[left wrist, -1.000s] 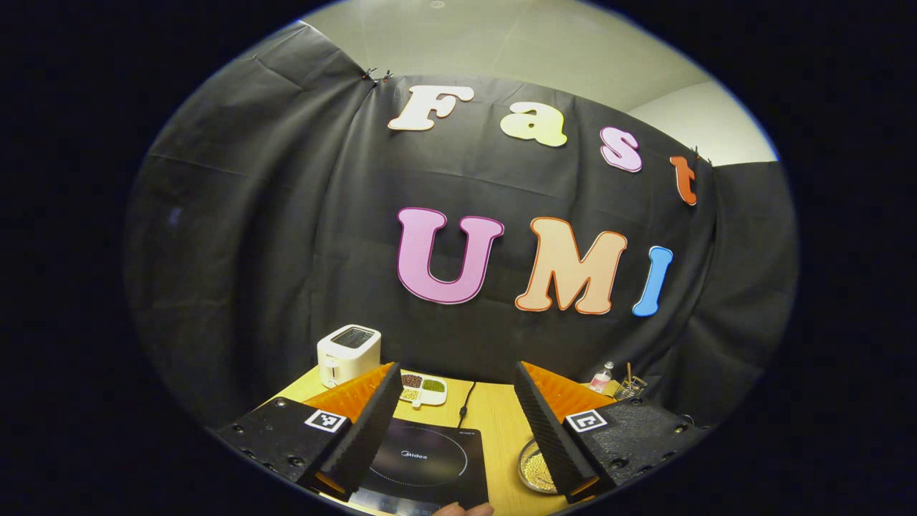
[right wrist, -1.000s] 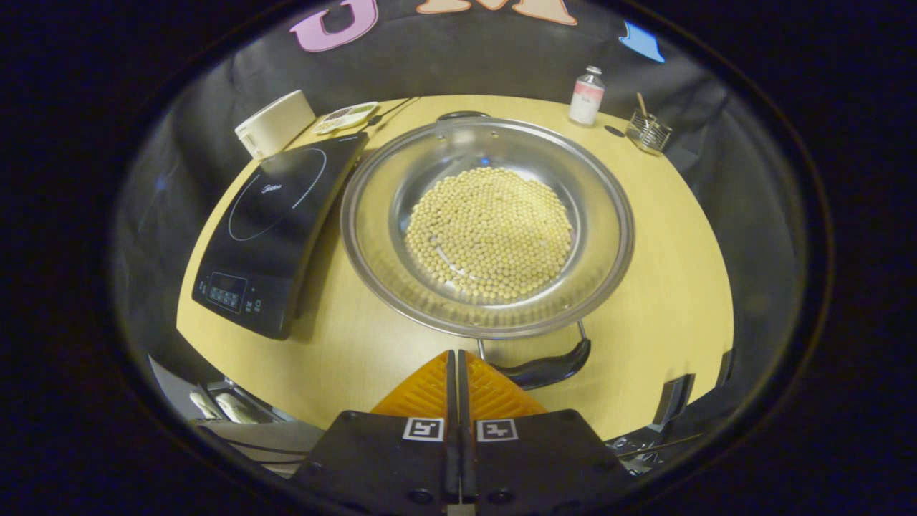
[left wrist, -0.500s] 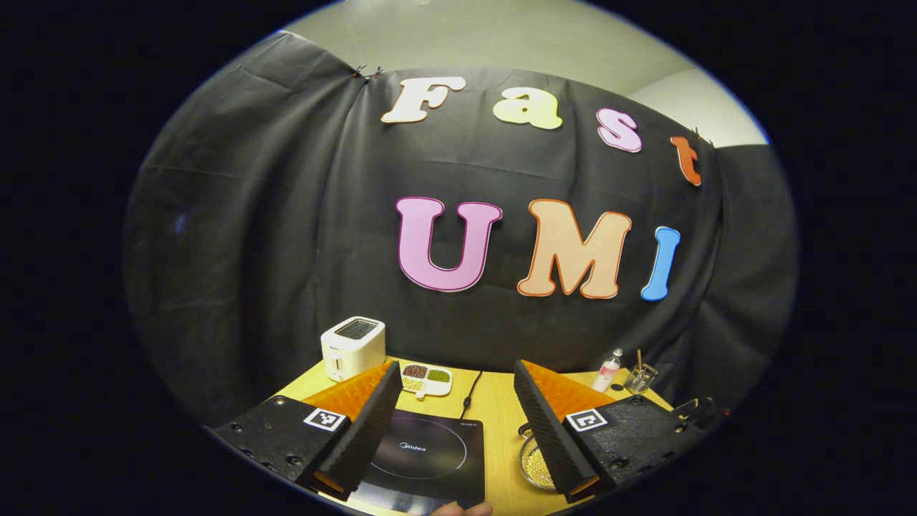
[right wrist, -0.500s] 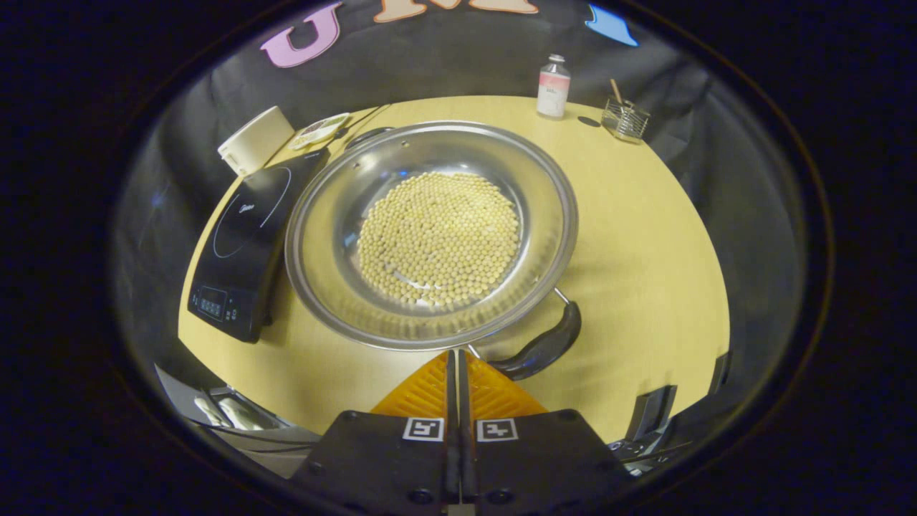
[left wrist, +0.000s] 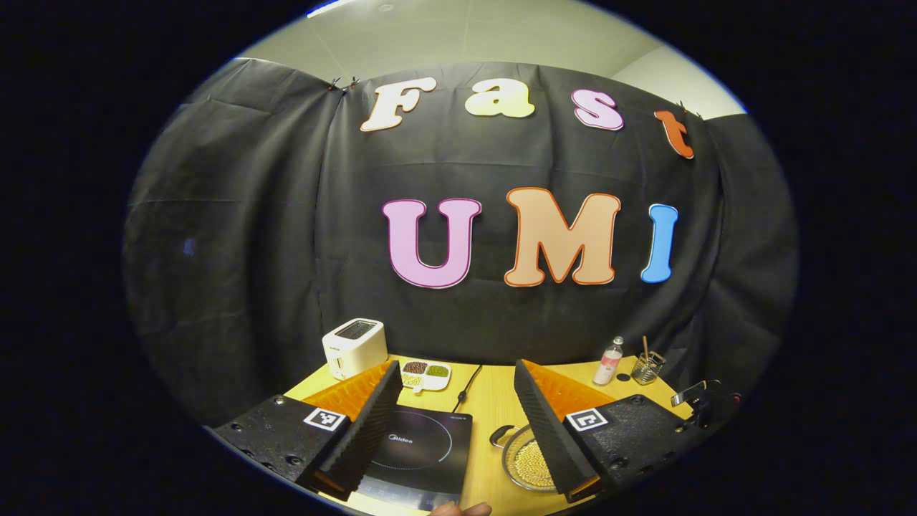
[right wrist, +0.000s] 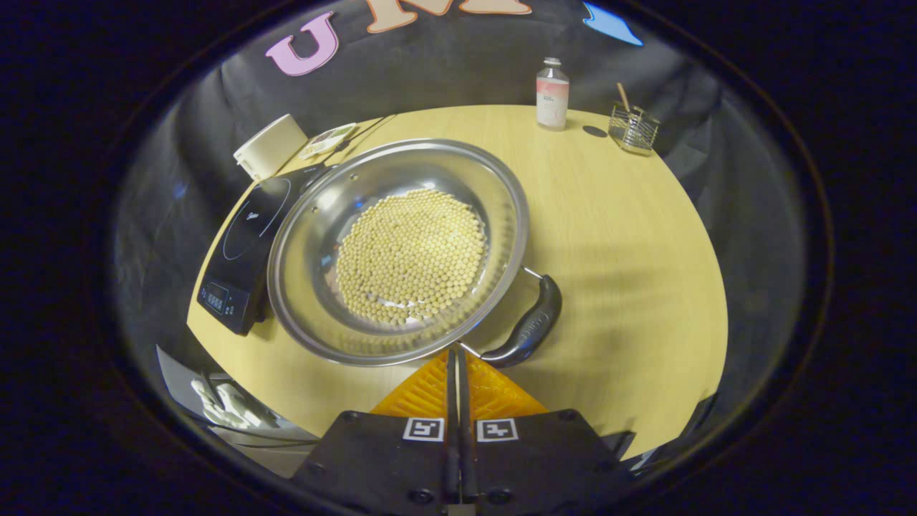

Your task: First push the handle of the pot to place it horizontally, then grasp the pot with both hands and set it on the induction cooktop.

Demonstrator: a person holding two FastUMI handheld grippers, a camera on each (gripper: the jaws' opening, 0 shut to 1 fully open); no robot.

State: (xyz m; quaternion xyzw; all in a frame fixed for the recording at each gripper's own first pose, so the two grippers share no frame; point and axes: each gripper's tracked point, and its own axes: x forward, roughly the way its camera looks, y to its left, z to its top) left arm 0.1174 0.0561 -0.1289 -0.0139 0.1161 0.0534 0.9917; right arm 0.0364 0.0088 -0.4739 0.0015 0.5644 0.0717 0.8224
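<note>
Turned since before, bean-filled pot [right wrist: 398, 247] overlaps cooktop [right wrist: 240, 251]; right gripper [right wrist: 458, 362] jaws together, left gripper [left wrist: 455, 401] jaws apart.

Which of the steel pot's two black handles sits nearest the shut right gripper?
The long curved black handle on the steel pot, just ahead of the right gripper; the other handle sits across the rim.

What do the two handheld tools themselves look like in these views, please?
The left tool has two wedge-shaped fingers with ribbed faces, mounted on matte black textured blocks held by small screws. Each block carries a square white tag with a black coded pattern. The right tool has the same build: black blocks, one coded tag per side, and ridged wedge fingers.
</note>
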